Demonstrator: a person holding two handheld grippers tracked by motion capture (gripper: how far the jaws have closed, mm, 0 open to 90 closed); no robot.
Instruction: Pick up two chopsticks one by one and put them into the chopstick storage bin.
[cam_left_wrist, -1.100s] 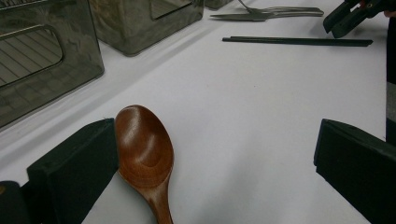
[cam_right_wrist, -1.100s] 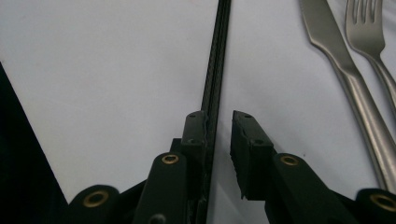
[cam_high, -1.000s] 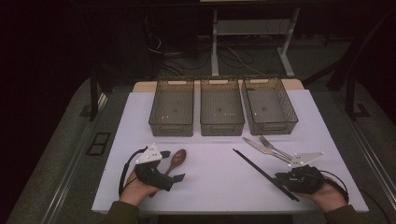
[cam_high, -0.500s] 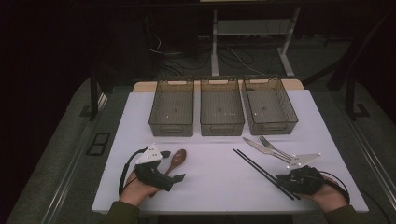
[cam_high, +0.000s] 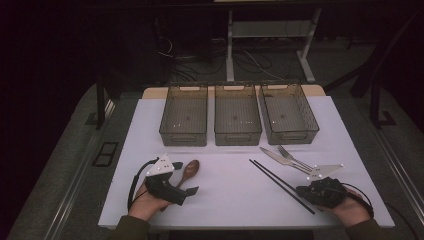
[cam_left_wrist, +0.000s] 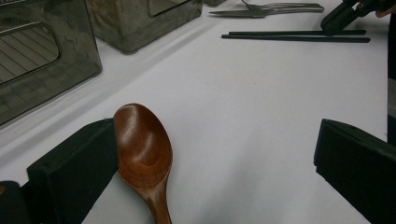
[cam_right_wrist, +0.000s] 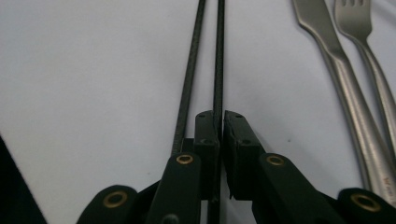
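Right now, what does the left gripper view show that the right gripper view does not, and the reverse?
Left gripper view alone: the wooden spoon lying against one of the open jaws, and the clear bins.
Right gripper view alone: its jaws shut on one chopstick, the second chopstick lying outside them.
Both: the pair of chopsticks, the knife, the fork and the white table.

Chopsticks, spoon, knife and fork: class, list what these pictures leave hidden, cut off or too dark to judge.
- Spoon: the handle runs off the bottom edge of the left gripper view; in the high view the left gripper covers it.
- Chopsticks: near ends hidden under the right gripper; the second stick passes beside the jaws.
- Knife and fork: cut by the right gripper view's edges.
- Bins: dark mesh, contents unclear.
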